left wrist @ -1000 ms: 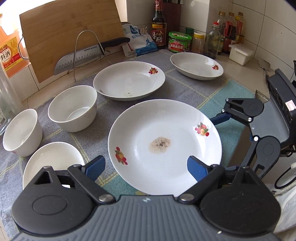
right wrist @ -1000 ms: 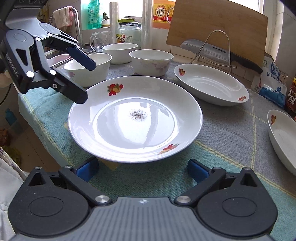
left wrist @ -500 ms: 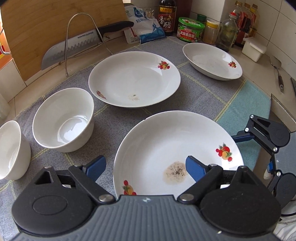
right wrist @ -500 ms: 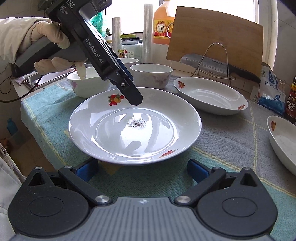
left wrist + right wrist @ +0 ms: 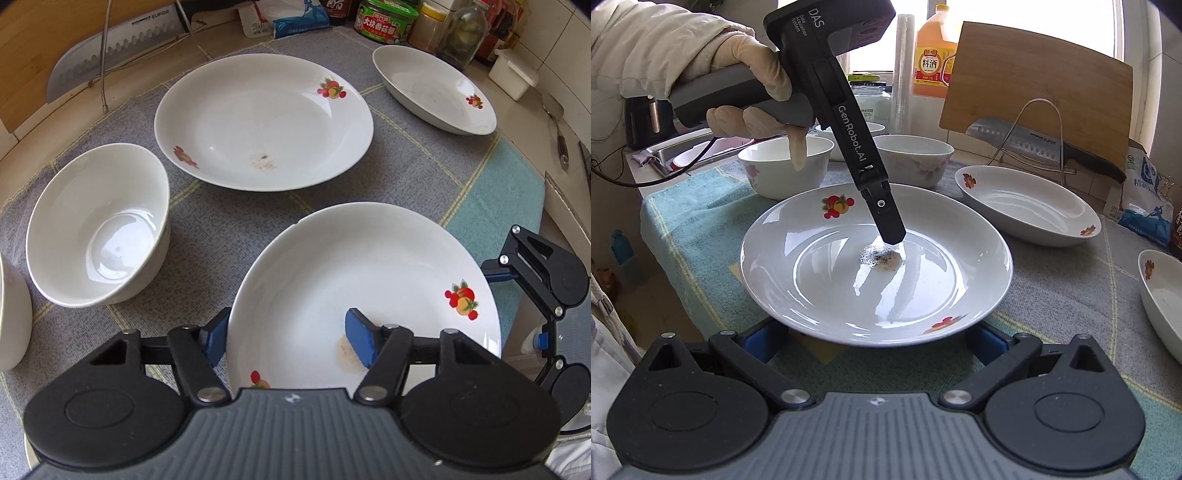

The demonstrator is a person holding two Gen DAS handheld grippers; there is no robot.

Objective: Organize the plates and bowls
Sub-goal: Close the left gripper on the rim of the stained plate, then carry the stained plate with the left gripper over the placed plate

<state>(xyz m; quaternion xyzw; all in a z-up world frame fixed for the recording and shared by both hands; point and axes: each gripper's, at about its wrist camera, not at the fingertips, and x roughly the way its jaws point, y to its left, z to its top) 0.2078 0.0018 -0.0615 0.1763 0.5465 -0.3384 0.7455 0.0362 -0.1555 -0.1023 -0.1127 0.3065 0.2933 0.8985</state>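
A large white plate [image 5: 369,291] with fruit prints and a dirty spot lies nearest on the cloth; it also shows in the right wrist view [image 5: 879,266]. My left gripper [image 5: 290,338] is open, straddling the plate's near-left rim: one finger inside over the spot, one outside. In the right wrist view its finger [image 5: 890,221] touches down by the spot. My right gripper [image 5: 875,341] is open, its fingers low under the plate's near rim. A second plate [image 5: 262,118], a third plate [image 5: 432,88] and a white bowl [image 5: 99,225] lie beyond.
A knife [image 5: 114,62] rests on a wire rack before a cutting board [image 5: 1038,88]. Jars and bottles [image 5: 388,18] line the back. More bowls [image 5: 783,166] stand near the sink. The counter edge runs along the right [image 5: 561,206].
My left gripper moved forward and down, and its fingers now straddle the near plate's rim. The right gripper stayed at the plate's opposite rim.
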